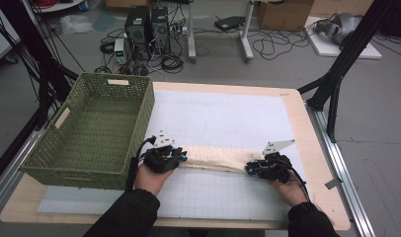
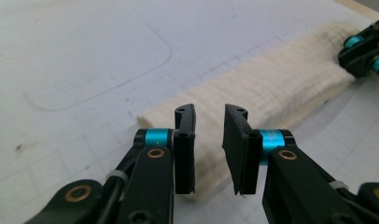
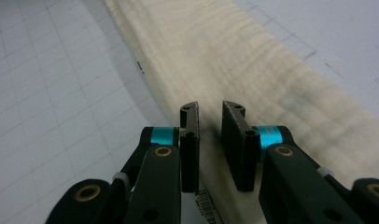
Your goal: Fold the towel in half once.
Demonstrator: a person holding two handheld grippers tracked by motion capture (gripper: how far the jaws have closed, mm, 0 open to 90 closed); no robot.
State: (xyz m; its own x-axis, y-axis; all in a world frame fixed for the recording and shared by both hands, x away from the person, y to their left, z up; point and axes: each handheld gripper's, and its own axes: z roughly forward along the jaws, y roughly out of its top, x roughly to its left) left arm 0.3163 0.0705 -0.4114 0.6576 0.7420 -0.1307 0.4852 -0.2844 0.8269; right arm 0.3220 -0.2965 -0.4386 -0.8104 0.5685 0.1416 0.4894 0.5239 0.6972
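1. The left gripper stood released, its jaws parted over the folded towel's near end.
2. The right gripper likewise hung unclenched at the far end, nothing pinched.
3. The towel lay flat on the bench, beside the basket, probably its destination.

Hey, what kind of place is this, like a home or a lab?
Most likely a lab or workshop: two desktop computer towers stand on the floor amid loose cables, and black tripod legs flank a table topped with a gridded mat.
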